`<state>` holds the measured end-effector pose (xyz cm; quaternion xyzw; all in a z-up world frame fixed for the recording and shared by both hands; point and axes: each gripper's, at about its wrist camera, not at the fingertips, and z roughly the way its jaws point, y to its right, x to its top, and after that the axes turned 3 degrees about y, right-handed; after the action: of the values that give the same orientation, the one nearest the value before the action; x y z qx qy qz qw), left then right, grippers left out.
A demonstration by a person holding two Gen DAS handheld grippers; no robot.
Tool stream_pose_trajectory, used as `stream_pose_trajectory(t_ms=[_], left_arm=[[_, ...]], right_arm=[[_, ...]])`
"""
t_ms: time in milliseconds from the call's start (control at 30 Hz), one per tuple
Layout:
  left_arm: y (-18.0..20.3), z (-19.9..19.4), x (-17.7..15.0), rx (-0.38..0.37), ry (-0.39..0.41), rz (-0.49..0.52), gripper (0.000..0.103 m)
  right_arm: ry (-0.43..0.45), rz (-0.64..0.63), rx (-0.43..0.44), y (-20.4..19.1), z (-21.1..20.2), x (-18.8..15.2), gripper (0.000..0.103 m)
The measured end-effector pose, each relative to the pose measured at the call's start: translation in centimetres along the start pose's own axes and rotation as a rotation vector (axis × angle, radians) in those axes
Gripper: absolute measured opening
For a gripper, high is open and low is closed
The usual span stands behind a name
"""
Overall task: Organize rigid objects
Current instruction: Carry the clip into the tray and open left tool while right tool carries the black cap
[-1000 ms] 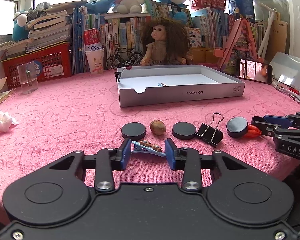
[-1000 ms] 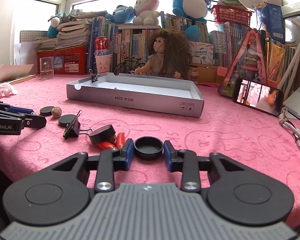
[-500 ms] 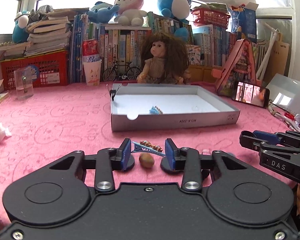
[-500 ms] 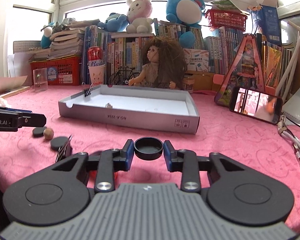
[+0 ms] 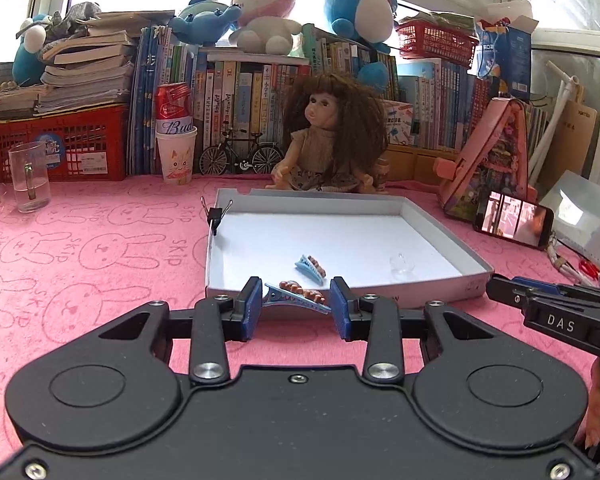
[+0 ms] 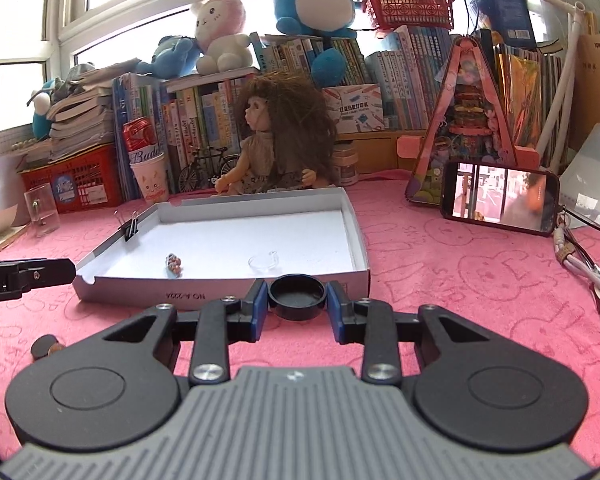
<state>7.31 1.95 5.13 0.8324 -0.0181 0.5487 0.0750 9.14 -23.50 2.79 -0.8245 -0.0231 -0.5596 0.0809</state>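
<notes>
Left wrist view: blue hair clip (image 5: 296,297) clamped between left gripper (image 5: 296,312) pads, just before white tray (image 5: 440,282). Right wrist view: black cap (image 6: 297,295) gripped by right gripper (image 6: 297,307) at tray's near wall.

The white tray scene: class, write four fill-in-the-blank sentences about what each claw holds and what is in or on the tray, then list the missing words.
1. The left claw is shut on a blue ____.
2. The right claw is shut on a round black ____.
3. A black ____ clip is clamped on the white tray's wall.
4. A second hair clip lies ____ the tray.

Missing words: hair clip; cap; binder; inside
</notes>
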Motion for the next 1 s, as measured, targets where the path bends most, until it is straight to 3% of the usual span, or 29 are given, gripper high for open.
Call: stream_pose_trajectory(t_ms=[500, 1000], left_arm=[[-0.8, 6.6, 2.7, 0.009, -0.054, -0.037, 0.035], [-1.1, 12.3, 2.2, 0.033, -0.157, -0.039, 0.035]], right_arm=[[-0.023, 0.019, -0.01, 0.6, 4.4, 2.5, 0.037], [-0.099, 0.025, -0.031, 0.4, 8.8, 2.9, 0.037]])
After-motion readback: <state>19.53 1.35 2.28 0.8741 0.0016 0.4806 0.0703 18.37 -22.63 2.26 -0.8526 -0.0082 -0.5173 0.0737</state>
